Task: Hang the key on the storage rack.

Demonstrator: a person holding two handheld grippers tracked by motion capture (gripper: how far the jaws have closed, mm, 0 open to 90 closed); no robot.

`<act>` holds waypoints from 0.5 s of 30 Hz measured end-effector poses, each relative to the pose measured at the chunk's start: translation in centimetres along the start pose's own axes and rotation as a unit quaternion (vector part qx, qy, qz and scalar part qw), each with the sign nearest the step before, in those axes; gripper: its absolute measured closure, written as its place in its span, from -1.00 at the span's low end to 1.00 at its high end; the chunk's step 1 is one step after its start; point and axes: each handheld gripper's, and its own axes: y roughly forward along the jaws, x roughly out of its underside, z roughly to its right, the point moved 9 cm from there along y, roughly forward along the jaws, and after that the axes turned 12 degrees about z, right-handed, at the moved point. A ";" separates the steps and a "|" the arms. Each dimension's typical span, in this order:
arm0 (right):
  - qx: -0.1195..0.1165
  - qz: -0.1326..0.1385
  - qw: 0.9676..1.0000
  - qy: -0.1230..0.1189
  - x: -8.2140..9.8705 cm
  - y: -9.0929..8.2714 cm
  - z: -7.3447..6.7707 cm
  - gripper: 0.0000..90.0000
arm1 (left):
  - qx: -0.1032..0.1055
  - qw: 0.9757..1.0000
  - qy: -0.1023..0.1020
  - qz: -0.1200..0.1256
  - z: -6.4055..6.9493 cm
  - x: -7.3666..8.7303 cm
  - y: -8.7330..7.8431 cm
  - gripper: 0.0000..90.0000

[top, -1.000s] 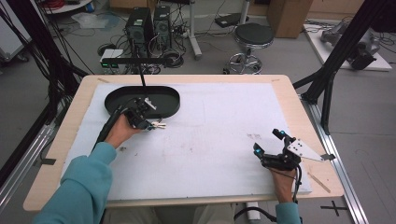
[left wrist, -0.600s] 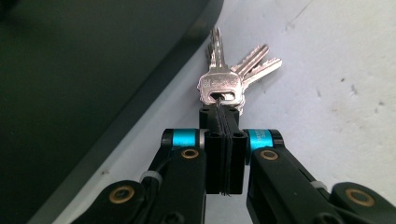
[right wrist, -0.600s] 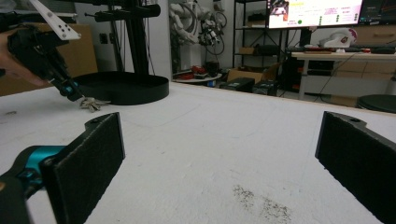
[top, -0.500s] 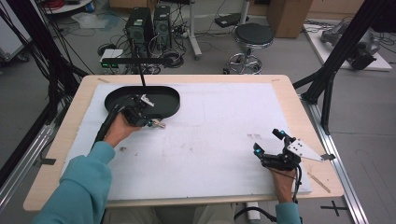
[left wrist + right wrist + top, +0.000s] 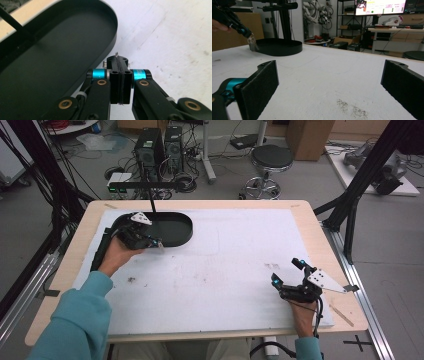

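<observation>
While left tool (image 5: 159, 244) sits at 10 o'clock of tabletop (image 5: 310, 227), jaws pressed together on small thin metal piece (image 5: 116, 54), just beside rim of black oval tray (image 5: 181, 234). Right tool (image 5: 287, 274) at 4 o'clock on white mat (image 5: 225, 265), jaws spread wide, nothing between.

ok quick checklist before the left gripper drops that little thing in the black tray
1. Left gripper shut on something: ok, jaws pressed together on a thin clear piece; what it is, cannot tell.
2. Piece over the black oval tray: not ok, it hangs just outside the near rim.
3. Tray has room: ok, its floor looks bare.
4. Right gripper out of the way: ok, open, far across the white mat.
5. Grip firm enough: cannot tell.
</observation>
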 end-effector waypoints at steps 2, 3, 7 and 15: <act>0.001 -0.001 1.000 0.001 0.0 0.0 0.0 -0.99 | 0.006 1.000 -0.002 0.022 0.0 -0.9 -0.7 0.98; -0.001 0.001 1.000 -0.001 0.0 0.0 0.0 -0.99 | 0.005 1.000 0.000 0.025 -0.1 -1.2 -1.0 0.98; 0.000 0.001 1.000 -0.001 0.0 0.0 0.0 -0.99 | 0.004 0.999 0.009 0.054 -0.6 -3.4 -2.4 0.98; 0.000 0.001 1.000 -0.001 0.0 0.0 0.0 -0.99 | 0.004 0.997 0.016 0.078 -1.8 -6.5 -4.1 0.98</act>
